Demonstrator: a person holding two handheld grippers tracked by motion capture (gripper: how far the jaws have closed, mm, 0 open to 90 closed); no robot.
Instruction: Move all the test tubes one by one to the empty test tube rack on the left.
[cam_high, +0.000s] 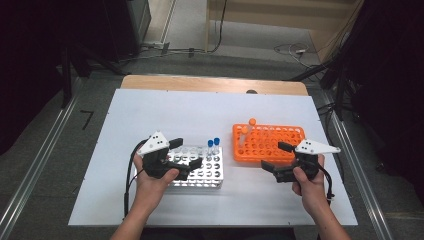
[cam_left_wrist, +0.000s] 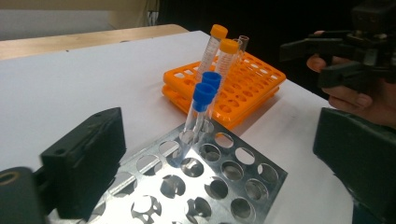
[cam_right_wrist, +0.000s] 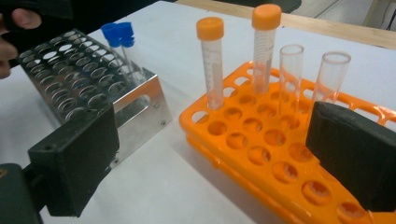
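Orange plastic rack is my landmark for everything here. It holds two orange-capped tubes standing upright in holes at one corner, plus two clear uncapped tubes right next to them; rest of the holes look empty afaict. Beside the orange rack, on the person's left side, sits a metal rack w/ two blue-capped tubes in holes on the side nearest the orange rack, leaning a bit and touching each other at the caps. Other holes in the metal one look bare.

Left tongs hang over the metal rack, on the far side from the orange rack, jaws apart, nothing between them. Right tongs hover at the near edge of the orange rack, jaws also spread wide, gripping nothing, a short way from the capped tubes.

Both racks sit on a white sheet over a wooden bench. Beyond the orange rack: grey floor, cables, dark curtains either side.
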